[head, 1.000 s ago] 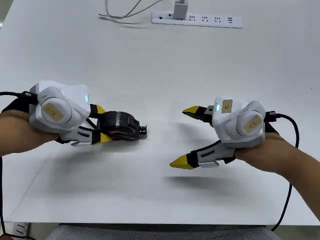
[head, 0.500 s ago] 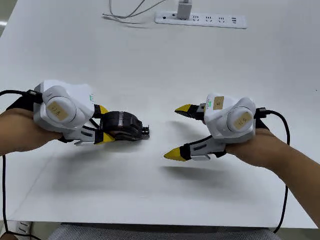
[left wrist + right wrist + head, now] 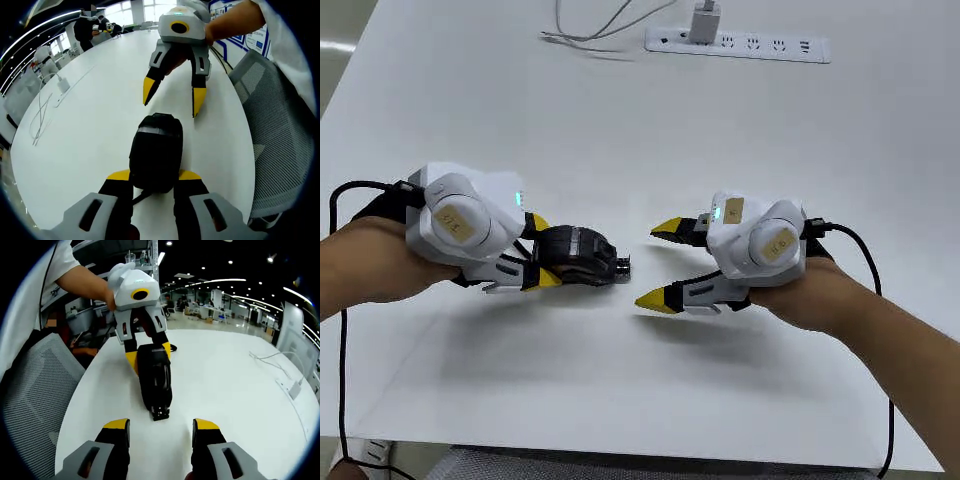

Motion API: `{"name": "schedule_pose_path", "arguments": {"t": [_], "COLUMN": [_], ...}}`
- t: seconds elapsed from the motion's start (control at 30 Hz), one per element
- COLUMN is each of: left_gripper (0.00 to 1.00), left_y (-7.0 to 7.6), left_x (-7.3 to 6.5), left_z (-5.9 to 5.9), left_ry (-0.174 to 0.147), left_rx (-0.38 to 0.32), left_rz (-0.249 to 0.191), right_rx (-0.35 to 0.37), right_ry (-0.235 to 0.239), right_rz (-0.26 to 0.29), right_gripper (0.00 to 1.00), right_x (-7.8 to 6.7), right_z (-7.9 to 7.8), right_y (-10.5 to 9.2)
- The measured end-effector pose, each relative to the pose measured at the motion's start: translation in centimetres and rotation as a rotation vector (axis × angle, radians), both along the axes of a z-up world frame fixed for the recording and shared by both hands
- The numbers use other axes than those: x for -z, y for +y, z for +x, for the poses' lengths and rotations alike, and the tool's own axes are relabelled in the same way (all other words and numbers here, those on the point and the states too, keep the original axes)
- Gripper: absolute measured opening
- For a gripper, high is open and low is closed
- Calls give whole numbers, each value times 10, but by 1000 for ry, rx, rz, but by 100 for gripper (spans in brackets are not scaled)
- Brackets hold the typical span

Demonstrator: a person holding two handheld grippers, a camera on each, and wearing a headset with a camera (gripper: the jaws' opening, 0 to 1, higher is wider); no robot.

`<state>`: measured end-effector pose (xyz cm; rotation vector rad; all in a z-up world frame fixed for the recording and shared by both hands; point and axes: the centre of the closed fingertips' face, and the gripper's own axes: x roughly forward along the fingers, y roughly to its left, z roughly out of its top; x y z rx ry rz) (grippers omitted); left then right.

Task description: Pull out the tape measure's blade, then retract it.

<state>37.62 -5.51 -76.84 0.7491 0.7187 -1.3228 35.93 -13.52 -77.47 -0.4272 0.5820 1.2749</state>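
The black tape measure (image 3: 578, 255) lies on the white desk (image 3: 620, 130), left of centre in the head view, its blade wound in and the hook (image 3: 622, 265) sitting at the case's mouth, pointing to 3 o'clock. The left claw (image 3: 540, 251) is clamped on the rear of the case from 9 o'clock; in the left gripper view its yellow tips press both sides of the tape measure (image 3: 156, 152). At 3 o'clock from the hook, just apart from it, the right claw (image 3: 658, 264) faces it with its jaws spread wide, touching nothing. In the right gripper view the hook (image 3: 160, 413) lies just ahead of the gap between the tips, with bare desk between them. Well away at 1 o'clock, near the far edge, lie a power strip (image 3: 738, 44) with a white charger (image 3: 705, 20) plugged in and cables (image 3: 595, 20) trailing to 10 o'clock. A mesh chair (image 3: 270, 130) stands at the near edge.
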Motion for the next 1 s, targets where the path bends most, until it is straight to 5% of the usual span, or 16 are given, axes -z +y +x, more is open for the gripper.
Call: {"name": "schedule_pose_path", "arguments": {"t": [1.0], "left_gripper": [26], "left_y": [0], "left_x": [0], "left_z": [0], "left_ry": [4], "left_rx": [1], "left_rz": [-1], "right_rx": [-54], "right_ry": [4], "right_rz": [29], "right_gripper": [15], "right_x": [14], "right_z": [7], "right_y": [24]}}
